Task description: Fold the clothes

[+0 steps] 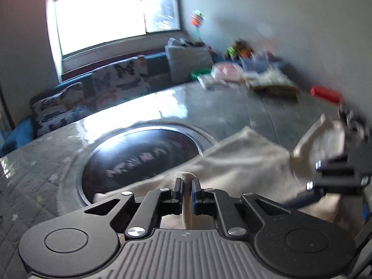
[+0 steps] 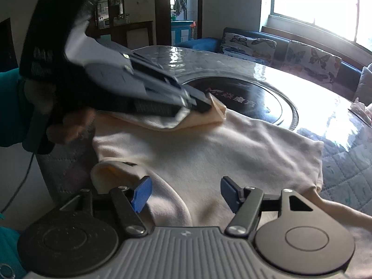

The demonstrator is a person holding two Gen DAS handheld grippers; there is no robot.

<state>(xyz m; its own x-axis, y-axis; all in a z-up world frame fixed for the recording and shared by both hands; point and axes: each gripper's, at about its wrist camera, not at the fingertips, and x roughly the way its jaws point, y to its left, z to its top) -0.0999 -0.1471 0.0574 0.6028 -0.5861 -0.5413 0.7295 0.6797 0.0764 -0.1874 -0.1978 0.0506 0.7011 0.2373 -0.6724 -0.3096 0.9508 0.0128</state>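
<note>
Blue pads (image 2: 141,194) of my right gripper (image 2: 186,195) gape over the cream shirt (image 2: 209,148); left gripper (image 1: 187,191) pinches a fold, folding barely begun.

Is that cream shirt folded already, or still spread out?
Partly folded. The cream shirt lies mostly flat on the table, but the left gripper, jaws shut, holds one edge doubled over it.

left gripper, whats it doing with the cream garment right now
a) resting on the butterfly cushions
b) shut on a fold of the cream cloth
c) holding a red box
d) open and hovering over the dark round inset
b: in the left wrist view the left gripper has its jaws nearly together with a ridge of the cream garment pinched between them, and the right wrist view shows it lifting that fold.
</note>
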